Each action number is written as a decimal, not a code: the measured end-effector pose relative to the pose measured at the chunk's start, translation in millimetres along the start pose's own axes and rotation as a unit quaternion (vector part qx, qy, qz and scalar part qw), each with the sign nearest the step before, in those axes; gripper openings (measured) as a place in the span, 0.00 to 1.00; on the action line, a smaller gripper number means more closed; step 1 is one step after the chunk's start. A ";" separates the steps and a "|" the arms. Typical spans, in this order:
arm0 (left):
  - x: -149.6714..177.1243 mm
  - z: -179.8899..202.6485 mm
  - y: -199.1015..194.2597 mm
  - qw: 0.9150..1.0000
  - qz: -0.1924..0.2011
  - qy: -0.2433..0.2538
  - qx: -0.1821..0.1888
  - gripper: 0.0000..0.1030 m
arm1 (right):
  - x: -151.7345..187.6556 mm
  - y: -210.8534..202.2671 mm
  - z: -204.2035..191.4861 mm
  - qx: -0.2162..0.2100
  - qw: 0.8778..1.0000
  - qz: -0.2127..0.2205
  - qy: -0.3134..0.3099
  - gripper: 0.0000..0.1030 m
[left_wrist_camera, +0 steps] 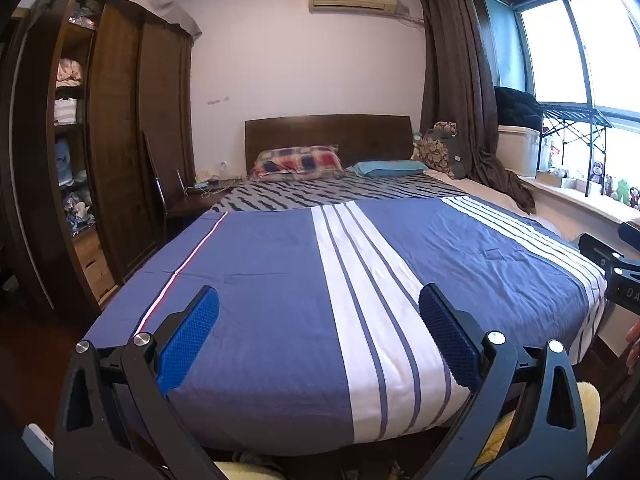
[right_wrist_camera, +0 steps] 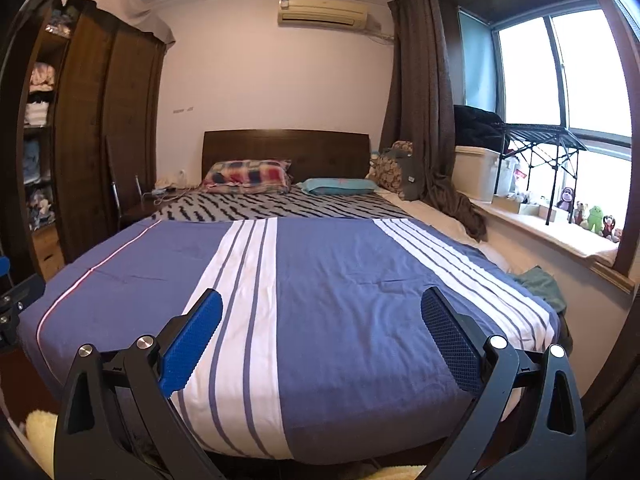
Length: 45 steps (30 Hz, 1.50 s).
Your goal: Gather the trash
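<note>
I'm holding both grippers at the bed's foot, surveying: left gripper (left_wrist_camera: 319, 306) and right gripper (right_wrist_camera: 322, 310) fingers spread wide, gripping nothing. No trash between or ahead of the fingers on the blue duvet (right_wrist_camera: 340, 280); still searching.

I face the foot of the blue-and-white striped bed (right_wrist_camera: 320, 280). The dark wooden wardrobe (left_wrist_camera: 120, 140) stands left, the window sill (right_wrist_camera: 560, 232) right. Two pillows (right_wrist_camera: 248, 176) lie before the wooden headboard (right_wrist_camera: 286, 144); a crumpled green cloth (right_wrist_camera: 540, 284), possibly, lies at the bed's right edge.
</note>
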<state>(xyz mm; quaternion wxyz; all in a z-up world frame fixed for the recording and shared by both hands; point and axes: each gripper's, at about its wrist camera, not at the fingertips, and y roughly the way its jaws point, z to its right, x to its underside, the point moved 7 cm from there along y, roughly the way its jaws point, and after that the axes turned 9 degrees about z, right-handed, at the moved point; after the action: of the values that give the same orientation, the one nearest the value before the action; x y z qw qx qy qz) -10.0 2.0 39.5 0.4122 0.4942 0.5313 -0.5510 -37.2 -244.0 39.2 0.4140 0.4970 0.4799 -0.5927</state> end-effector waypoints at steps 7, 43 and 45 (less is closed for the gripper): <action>2.4 -2.1 1.9 1.000 -0.003 0.003 -0.006 0.92 | 3.2 1.0 -0.2 0.000 1.000 -0.007 0.005 0.97; -1.4 -10.9 -0.6 1.000 0.005 -0.004 -0.005 0.92 | -2.6 -2.3 -2.2 -0.005 1.000 0.005 0.005 0.97; -1.8 -11.0 -0.2 1.000 0.005 -0.004 -0.004 0.92 | -2.6 -2.1 -2.4 -0.006 1.000 0.005 0.006 0.97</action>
<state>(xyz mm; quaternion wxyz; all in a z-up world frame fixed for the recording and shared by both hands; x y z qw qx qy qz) -8.7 12.8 42.0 0.4195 0.4926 0.5294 -0.5487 -38.3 -241.2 41.9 0.4169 0.5003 0.4831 -0.5853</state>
